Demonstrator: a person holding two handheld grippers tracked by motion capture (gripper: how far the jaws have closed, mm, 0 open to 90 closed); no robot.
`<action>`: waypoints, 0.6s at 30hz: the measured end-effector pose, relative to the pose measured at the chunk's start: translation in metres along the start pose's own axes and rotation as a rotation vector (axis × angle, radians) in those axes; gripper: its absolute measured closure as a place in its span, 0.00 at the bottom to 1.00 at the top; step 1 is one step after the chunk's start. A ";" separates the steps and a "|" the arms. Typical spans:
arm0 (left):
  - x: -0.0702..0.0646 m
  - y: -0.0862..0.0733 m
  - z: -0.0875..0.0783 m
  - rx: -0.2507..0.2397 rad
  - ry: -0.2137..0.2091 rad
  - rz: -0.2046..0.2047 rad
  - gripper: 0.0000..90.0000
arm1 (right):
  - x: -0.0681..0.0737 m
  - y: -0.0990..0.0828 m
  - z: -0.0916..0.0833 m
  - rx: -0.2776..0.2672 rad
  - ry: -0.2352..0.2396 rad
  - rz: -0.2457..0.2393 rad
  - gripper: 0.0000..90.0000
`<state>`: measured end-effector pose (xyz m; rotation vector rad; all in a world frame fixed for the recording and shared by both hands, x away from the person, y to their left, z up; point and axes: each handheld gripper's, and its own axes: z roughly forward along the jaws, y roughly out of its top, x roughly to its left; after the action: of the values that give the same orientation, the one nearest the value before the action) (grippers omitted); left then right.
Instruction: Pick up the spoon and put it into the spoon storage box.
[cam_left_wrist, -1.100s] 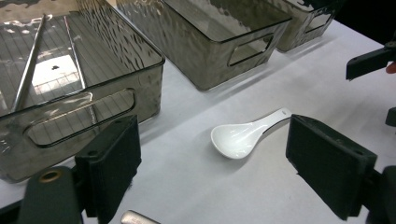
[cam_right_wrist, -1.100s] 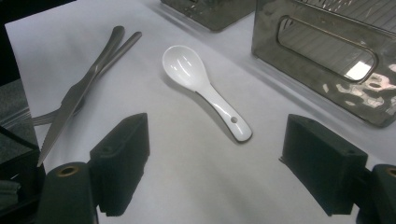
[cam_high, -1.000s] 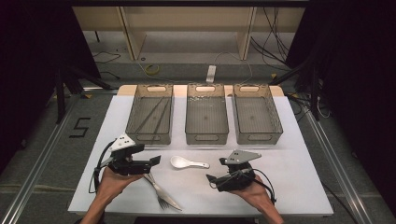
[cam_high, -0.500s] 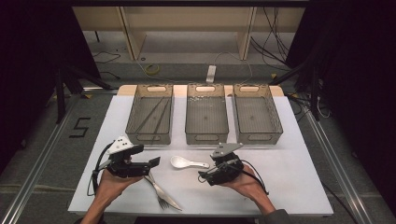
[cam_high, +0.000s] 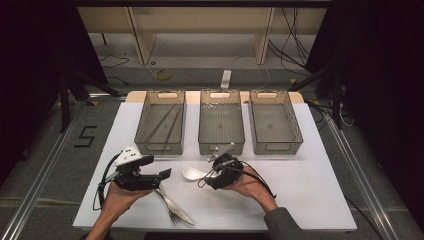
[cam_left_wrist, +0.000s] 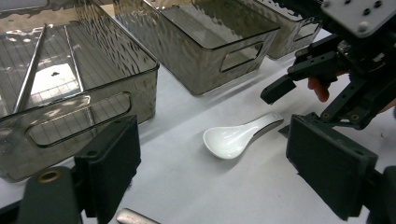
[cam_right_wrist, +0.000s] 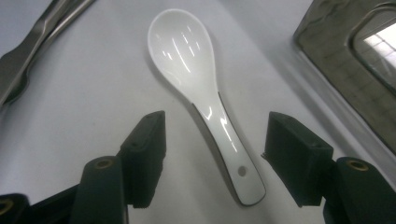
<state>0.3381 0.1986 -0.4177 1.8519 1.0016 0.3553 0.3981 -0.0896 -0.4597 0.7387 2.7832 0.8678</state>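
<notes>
The white bench (cam_high: 310, 200) carries three clear bins in a row along its far half: the left bin (cam_high: 161, 122) with long metal rods lying in it, the middle bin (cam_high: 221, 122) and the right bin (cam_high: 275, 122). Bare bench surface lies open in front of the bins, widest toward the near right corner. A metal fork (cam_high: 172, 207) lies near the front edge, just beside the left gripper (cam_high: 162, 175).

The right gripper (cam_high: 212, 172) comes in from the near right, its hand (cam_high: 250, 185) low over the bench and angled toward the far left, just in front of the middle bin's near wall. The left gripper rests in the left hand (cam_high: 117, 197), pointing to the right across the bench, its fingers (cam_left_wrist: 112, 163) spread wide with nothing between them.

The white spoon (cam_right_wrist: 205, 98) lies flat on the bench between the two grippers, close to the middle bin. In the high view its long axis runs left to right, bowl toward the left gripper, handle toward the right gripper. In the right gripper view the handle end sits between the right gripper's fingers (cam_right_wrist: 299, 154), which have just been closing; they stand partly apart on either side of the handle, with a gap on each side, not pressing it.
</notes>
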 end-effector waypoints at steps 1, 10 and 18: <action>0.000 0.000 0.000 -0.001 -0.001 0.000 0.19 | 0.000 0.001 0.002 0.006 -0.001 0.001 0.46; -0.001 0.000 -0.001 0.004 -0.003 0.006 0.19 | -0.002 0.012 0.016 0.047 -0.004 -0.023 0.56; -0.001 0.000 -0.001 0.002 -0.001 0.008 0.19 | -0.002 0.014 0.022 0.083 -0.001 -0.037 0.63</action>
<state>0.3371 0.1987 -0.4166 1.8587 0.9946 0.3582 0.4110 -0.0695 -0.4703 0.6978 2.8376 0.7494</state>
